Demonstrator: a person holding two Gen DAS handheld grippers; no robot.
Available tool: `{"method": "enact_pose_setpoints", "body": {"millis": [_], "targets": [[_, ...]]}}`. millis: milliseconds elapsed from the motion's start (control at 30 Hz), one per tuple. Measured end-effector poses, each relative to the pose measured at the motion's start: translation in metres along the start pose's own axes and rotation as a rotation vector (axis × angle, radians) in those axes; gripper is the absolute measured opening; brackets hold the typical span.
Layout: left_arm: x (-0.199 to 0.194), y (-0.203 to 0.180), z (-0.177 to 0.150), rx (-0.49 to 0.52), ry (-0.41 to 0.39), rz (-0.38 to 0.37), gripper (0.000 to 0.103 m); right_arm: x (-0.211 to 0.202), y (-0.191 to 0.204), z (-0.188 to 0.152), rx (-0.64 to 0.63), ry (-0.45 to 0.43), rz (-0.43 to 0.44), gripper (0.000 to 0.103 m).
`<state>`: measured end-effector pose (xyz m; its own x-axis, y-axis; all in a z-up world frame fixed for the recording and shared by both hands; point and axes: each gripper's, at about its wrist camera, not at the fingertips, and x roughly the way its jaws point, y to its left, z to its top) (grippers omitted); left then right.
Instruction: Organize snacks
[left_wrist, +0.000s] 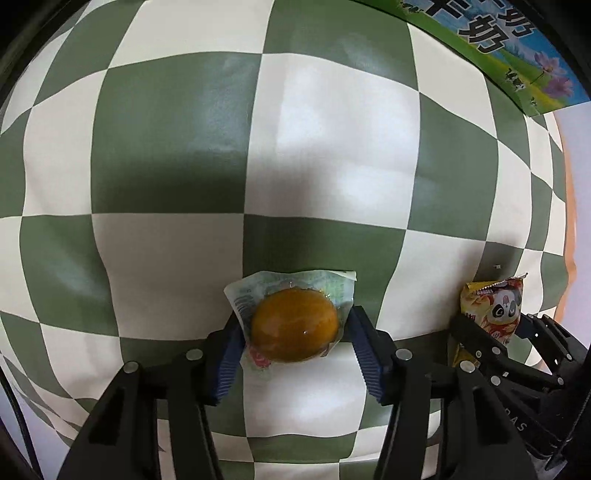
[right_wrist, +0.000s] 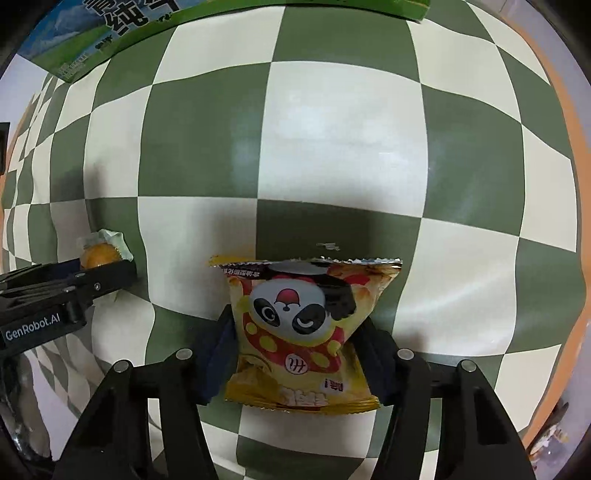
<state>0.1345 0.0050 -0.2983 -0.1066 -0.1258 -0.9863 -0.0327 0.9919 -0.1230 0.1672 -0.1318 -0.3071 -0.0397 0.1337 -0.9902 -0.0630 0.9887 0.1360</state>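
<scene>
My left gripper (left_wrist: 293, 328) is shut on a clear wrapped packet with a round orange-brown snack (left_wrist: 293, 325) inside, held above the green and white checkered cloth (left_wrist: 166, 147). My right gripper (right_wrist: 301, 332) is shut on a yellow snack bag with a panda face (right_wrist: 299, 325). In the left wrist view the right gripper (left_wrist: 495, 328) shows at the right edge with the panda bag (left_wrist: 498, 306). In the right wrist view the left gripper (right_wrist: 107, 267) shows at the left edge with the orange snack (right_wrist: 96, 255).
A green and blue milk carton box stands at the far edge of the cloth, at the top right of the left wrist view (left_wrist: 517, 55) and the top left of the right wrist view (right_wrist: 110, 33). The orange table edge (right_wrist: 569, 147) runs along the right.
</scene>
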Motion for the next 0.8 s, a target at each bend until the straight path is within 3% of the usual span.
{"method": "enact_pose_setpoints", "body": {"millis": [233,500,567,700,800], "targets": [[-0.016,0.006,-0.006,-0.038,0.008,-0.062,0.045,-0.018,-0.014,-0.002,0.054,-0.026,0.087,0.054],[-0.007,-0.004,-0.004,0.033,0.055,-0.049,0.052,-0.035,-0.016,0.006,0.060,-0.030,0.116,0.054],[-0.020,-0.015,-0.007,0.079,0.027,-0.017,0.053,-0.033,-0.017,0.005,0.062,-0.024,0.120,0.054],[-0.047,-0.038,-0.017,0.224,-0.072,0.022,0.066,-0.028,-0.019,-0.002,0.070,-0.027,0.137,0.054],[-0.041,-0.058,-0.020,0.384,-0.076,0.110,0.070,-0.026,-0.021,0.001,0.076,-0.020,0.145,0.054]]}}
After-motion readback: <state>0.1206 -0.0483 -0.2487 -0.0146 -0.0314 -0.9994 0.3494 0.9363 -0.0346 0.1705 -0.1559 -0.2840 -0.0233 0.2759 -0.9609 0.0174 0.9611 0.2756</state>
